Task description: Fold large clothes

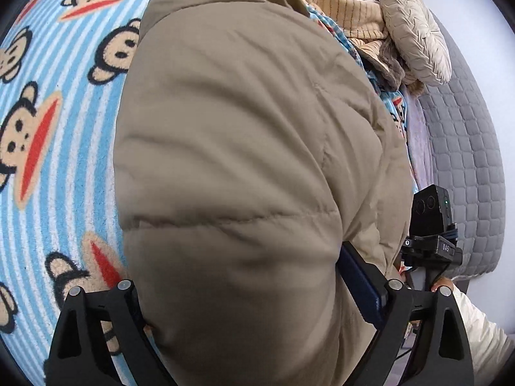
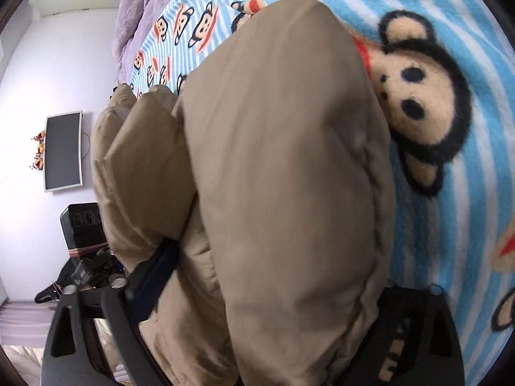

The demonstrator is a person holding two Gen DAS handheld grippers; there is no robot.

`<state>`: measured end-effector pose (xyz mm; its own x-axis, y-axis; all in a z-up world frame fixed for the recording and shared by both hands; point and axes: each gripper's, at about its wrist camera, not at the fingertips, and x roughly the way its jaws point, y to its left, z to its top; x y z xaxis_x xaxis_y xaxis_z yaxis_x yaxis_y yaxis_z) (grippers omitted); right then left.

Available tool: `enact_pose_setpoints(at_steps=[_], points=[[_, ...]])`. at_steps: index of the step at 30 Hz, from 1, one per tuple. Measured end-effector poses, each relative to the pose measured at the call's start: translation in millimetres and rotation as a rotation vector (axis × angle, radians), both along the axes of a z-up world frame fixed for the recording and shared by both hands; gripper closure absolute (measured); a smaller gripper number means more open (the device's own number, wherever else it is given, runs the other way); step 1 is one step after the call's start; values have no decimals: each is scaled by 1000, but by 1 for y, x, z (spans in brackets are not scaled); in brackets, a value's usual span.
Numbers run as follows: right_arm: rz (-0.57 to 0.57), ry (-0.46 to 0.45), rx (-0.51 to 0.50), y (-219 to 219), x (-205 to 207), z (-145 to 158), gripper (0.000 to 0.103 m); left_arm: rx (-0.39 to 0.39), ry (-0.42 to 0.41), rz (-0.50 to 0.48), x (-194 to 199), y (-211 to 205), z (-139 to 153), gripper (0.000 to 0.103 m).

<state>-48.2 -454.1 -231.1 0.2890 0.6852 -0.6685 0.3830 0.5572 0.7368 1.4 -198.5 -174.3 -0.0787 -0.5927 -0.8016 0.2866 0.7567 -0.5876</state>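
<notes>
A puffy tan jacket (image 1: 231, 135) lies in a thick bundle on a blue striped blanket printed with monkey faces (image 1: 58, 167). In the left wrist view it bulges up between the fingers of my left gripper (image 1: 244, 276), which is shut on its padded near edge. The right wrist view shows the same jacket (image 2: 283, 160) filling my right gripper (image 2: 273, 283), with the blue pad (image 2: 154, 270) pressed into the fabric. Folded layers of the jacket stack up on the left. Each gripper's fingertips are hidden by the cloth.
A heap of other clothes (image 1: 347, 9) and a cream pleated cushion (image 1: 415, 29) sit beyond the jacket, beside a grey quilted surface (image 1: 466, 148). A white sleeve (image 1: 476, 321) shows at the lower right. Purple bedding (image 2: 138, 9) and a wall screen (image 2: 62, 151) lie to the left.
</notes>
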Motion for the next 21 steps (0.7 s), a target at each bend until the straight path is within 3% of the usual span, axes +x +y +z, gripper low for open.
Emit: enact_pose_setpoints(at_steps=[5,7,8,10,13,15,21], points=[[-47,-63,84,-3,-14,18,14,11,-8,2,-4,-5,6,9],[-84,-99,122,-6,-20,26,0,7,2,6,-3,-8,5,9],[-91,-136,131,-6,-21,33,0,6,5,6,-4,-4,3,9],[-18,-152,71,3,-17,44,0,3,11,6,-4,4,-2,9],[147,-89,-95,27,1,43,0,3,14,5,-2,7,-7,7],[175,-36,-139,32,12,32,0,1,17,6,0,9,-8,7],[13,41,29,12,8,-10,1,-29,62,23,2,14,-21,5]])
